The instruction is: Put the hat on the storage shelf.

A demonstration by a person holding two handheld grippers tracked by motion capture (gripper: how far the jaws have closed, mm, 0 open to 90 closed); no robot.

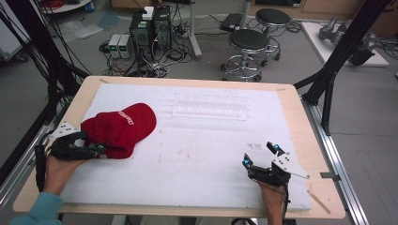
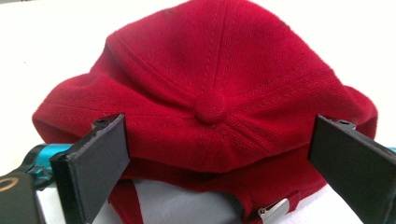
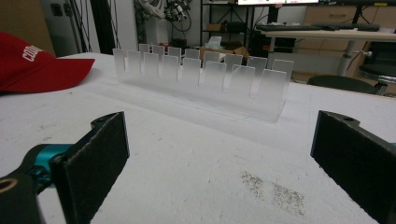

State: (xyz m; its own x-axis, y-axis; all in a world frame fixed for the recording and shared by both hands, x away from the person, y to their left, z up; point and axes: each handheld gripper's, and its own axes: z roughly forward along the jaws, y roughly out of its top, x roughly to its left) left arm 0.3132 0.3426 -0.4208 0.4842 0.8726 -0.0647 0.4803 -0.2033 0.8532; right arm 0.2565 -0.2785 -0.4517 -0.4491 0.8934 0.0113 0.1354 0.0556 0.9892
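Note:
A red baseball cap [image 1: 122, 126] with white lettering lies at the left of the white mat, brim pointing right. My left gripper [image 1: 99, 151] is at the cap's near-left rear and is open. In the left gripper view its jaws stand wide on either side of the cap's [image 2: 210, 70] back, above the strap's metal buckle [image 2: 273, 210], not clamping it. My right gripper [image 1: 259, 154] rests open near the mat's front right, nothing between its jaws. It faces a clear slotted acrylic rack [image 3: 201, 74]; the cap's brim [image 3: 32, 65] shows at far left.
The clear rack [image 1: 210, 105] stands at the mat's back middle. The white mat [image 1: 197, 159] covers most of the wooden table [image 1: 300, 117]. A patch of dark specks [image 3: 275, 191] marks the mat ahead of the right gripper. Stools [image 1: 248, 42] and computers stand beyond the table.

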